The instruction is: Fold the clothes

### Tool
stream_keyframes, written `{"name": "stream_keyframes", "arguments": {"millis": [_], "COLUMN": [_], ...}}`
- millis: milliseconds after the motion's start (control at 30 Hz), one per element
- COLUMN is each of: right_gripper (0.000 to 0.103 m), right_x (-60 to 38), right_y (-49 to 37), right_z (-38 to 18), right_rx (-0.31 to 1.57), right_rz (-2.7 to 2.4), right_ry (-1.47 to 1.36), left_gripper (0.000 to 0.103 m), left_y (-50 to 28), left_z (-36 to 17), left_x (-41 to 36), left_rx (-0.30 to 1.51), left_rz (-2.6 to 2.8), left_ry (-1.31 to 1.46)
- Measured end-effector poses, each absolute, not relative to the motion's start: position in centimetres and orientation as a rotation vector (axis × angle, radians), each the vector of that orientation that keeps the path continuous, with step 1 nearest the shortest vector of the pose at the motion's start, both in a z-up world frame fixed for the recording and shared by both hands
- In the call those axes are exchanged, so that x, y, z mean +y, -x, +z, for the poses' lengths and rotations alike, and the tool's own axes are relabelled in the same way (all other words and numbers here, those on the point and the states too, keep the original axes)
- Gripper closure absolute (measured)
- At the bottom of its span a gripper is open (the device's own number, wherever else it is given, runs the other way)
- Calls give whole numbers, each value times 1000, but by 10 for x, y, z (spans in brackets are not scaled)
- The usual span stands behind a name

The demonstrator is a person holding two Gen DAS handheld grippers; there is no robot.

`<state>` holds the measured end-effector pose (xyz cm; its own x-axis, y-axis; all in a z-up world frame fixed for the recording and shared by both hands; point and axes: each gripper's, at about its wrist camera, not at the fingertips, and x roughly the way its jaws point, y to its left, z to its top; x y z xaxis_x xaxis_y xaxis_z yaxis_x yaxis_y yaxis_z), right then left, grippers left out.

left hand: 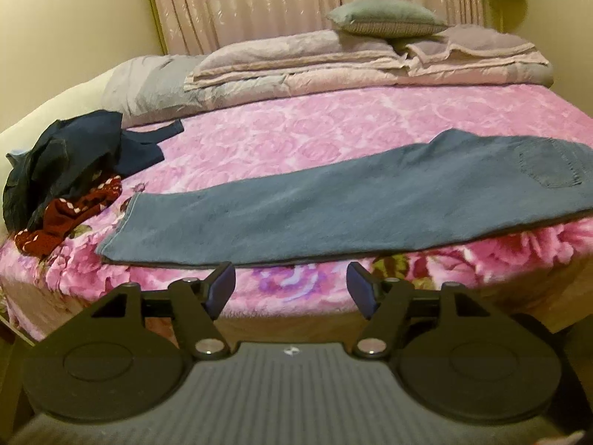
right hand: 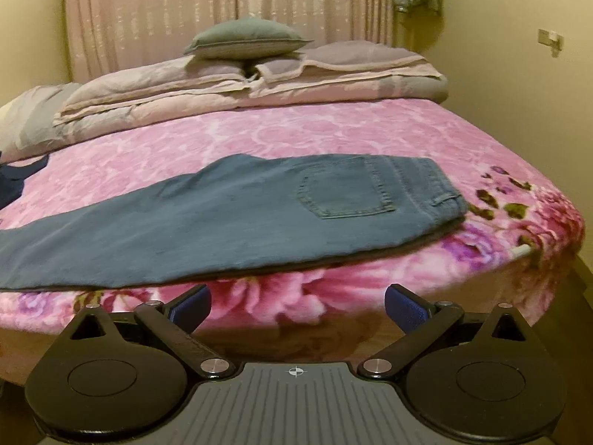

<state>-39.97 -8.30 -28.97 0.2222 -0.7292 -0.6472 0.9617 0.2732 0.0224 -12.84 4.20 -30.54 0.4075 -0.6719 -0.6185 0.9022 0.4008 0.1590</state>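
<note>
A pair of blue jeans (left hand: pixel 333 200) lies flat along the front of the bed, folded lengthwise, leg hems at the left and waist at the right. The back pocket (right hand: pixel 346 193) faces up in the right wrist view, where the jeans (right hand: pixel 222 230) fill the middle. My left gripper (left hand: pixel 291 283) hovers in front of the bed's near edge, below the leg part, open with nothing between its blue pads. Nearer the waist end, my right gripper (right hand: pixel 296 304) stands wide open and empty, also clear of the cloth.
A heap of dark blue and red patterned clothes (left hand: pixel 63 181) sits at the bed's left edge. The pink floral blanket (left hand: pixel 278 141) covers the bed. Folded quilts (left hand: pixel 333 63) and a grey cushion (left hand: pixel 385 16) lie at the far end before a curtain. Walls close both sides.
</note>
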Motion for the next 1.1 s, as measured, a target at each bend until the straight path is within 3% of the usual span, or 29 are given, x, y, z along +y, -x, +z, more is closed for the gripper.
{"name": "stream_keyframes", "arguments": {"millis": [500, 1100], "right_gripper": [1, 1], "right_x": [-86, -72], "right_y": [395, 281], "right_z": [-274, -288], "right_rx": [547, 623], "right_rz": [-1196, -848], "right_ry": [-467, -391], "left_gripper": [40, 40], "left_y": [118, 49], "left_z": [-301, -304], "left_x": [48, 103], "left_rx": [538, 627], "left_rz": [-1042, -782], "left_ry": [-472, -400]}}
